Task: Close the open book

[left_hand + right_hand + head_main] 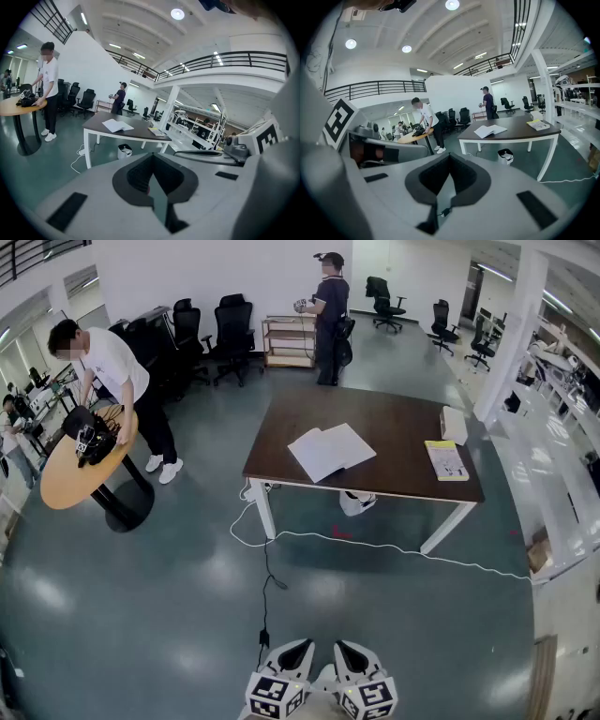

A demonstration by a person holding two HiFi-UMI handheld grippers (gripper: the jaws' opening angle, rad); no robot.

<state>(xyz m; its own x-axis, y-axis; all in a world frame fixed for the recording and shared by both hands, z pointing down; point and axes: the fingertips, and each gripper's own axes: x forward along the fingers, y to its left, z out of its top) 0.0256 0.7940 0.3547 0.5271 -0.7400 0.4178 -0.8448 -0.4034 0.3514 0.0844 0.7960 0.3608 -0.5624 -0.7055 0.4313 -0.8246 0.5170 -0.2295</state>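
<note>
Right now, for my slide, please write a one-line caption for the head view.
Left gripper and right gripper, both shut, face the distant dark table where the open book lies.

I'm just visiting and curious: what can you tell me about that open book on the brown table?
The open book lies flat, pages up, on the dark brown table, left of its middle and near the front edge. Two white halves spread from a central crease; any print is too small to read. Nothing rests on it; only the tabletop touches it.
</note>
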